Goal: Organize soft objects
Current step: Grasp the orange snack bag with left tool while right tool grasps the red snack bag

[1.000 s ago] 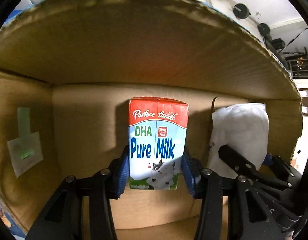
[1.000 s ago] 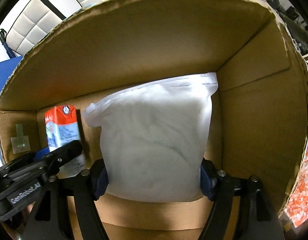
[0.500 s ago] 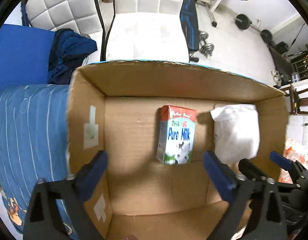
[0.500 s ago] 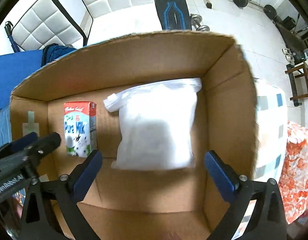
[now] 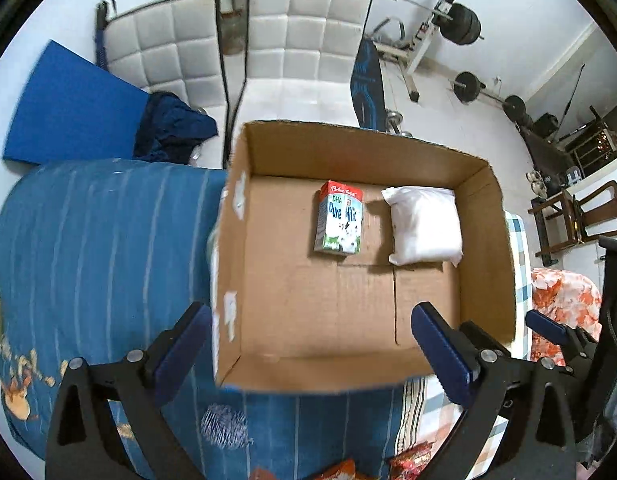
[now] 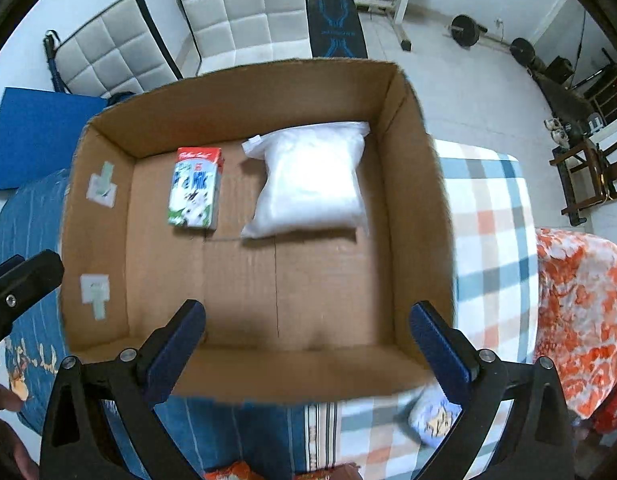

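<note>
An open cardboard box [image 5: 488, 240] [image 6: 412, 208] stands on a bed. Inside at the far wall stand a red, white and blue milk carton [image 5: 339, 218] [image 6: 195, 187] and, to its right, a white soft bag [image 5: 424, 226] [image 6: 312, 186]. My left gripper [image 5: 308, 344] is open and empty, raised above the box's near edge. My right gripper [image 6: 306, 340] is open and empty, also above the near edge. The right gripper's fingers [image 5: 548, 326] show at the right of the left wrist view; the left gripper's fingers [image 6: 24, 272] show at the left of the right wrist view.
A blue striped blanket [image 5: 100, 248] covers the bed left of the box; a checked sheet [image 6: 488, 216] and an orange floral cloth [image 6: 580, 300] lie to the right. Snack packets [image 5: 408, 460] and a small blue packet [image 6: 432, 416] lie near me. White chairs [image 5: 300, 40] and gym weights [image 5: 464, 24] stand beyond.
Both grippers let go, the left of the milk carton and the right of the white bag, opened wide and pulled up and back out of the box.
</note>
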The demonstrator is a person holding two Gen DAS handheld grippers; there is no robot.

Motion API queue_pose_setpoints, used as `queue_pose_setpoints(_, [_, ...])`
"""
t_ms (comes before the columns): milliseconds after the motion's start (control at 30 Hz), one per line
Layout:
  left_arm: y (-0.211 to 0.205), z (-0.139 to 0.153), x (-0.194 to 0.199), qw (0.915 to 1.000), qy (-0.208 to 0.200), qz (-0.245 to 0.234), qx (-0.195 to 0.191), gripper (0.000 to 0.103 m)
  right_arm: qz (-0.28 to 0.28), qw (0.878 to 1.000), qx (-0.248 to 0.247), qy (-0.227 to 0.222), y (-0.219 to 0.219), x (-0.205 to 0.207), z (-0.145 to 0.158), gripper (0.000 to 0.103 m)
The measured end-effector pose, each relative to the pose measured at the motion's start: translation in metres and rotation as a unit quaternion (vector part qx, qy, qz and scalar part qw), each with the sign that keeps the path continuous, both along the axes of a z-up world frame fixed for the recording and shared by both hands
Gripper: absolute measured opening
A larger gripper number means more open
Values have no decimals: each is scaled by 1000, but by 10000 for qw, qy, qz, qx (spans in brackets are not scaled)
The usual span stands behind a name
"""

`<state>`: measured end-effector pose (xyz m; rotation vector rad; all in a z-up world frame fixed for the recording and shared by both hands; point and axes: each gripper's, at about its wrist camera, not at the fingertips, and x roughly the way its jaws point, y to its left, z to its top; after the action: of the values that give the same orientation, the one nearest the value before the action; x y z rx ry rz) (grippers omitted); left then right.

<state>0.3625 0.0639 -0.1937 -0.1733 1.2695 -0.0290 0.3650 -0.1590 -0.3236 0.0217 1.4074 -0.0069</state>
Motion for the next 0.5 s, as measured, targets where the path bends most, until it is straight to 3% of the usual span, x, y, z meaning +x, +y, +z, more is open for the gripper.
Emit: queue_pose_setpoints(500, [-21, 80, -96, 9963, -758, 12, 399, 102, 77, 9946, -4, -1034, -16, -100, 111, 103])
